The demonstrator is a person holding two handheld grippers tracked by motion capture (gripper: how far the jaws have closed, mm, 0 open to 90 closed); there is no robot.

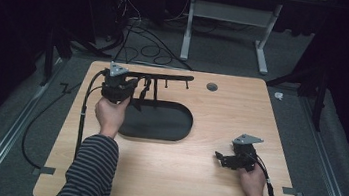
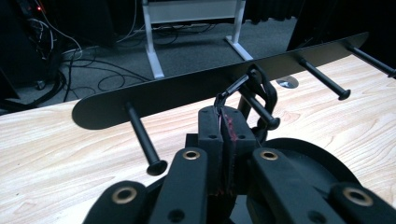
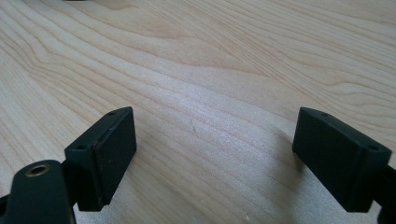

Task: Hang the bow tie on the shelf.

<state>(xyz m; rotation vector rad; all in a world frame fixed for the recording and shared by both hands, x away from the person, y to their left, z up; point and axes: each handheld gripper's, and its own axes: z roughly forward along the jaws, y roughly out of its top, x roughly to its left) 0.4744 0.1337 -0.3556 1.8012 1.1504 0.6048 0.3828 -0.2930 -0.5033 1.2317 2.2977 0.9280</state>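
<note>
Black strap loop (image 2: pixel 261 95) hangs on the second peg (image 2: pixel 259 111) of the dark rack (image 2: pixel 187 91), counting from the left in the left gripper view, and the left gripper (image 2: pixel 223 122) has its 2 jaws pressed nearly together on a thin part of that strap. From above, this gripper (image 1: pixel 119 90) sits at the far left part of the wooden table (image 1: pixel 212 183), right against the rack's rail (image 1: pixel 165 77), with the person's left hand (image 1: pixel 110 113) wrapped around its body and a striped sleeve (image 1: pixel 90 173) behind it. The rack stands on an oval black base (image 1: pixel 159 121) just beside that hand. In the left gripper view 4 pegs stick out from the rail toward the camera; the one farthest left (image 2: pixel 144 140) is bare.

Farther right, well apart from the rack, the right gripper (image 1: pixel 228 159) rests low over bare wood near the table's front edge, held by the right hand (image 1: pixel 253 180). Its 2 black pads (image 3: pixel 109 149) stand wide apart in the right gripper view, with nothing but wood grain between them.
</note>
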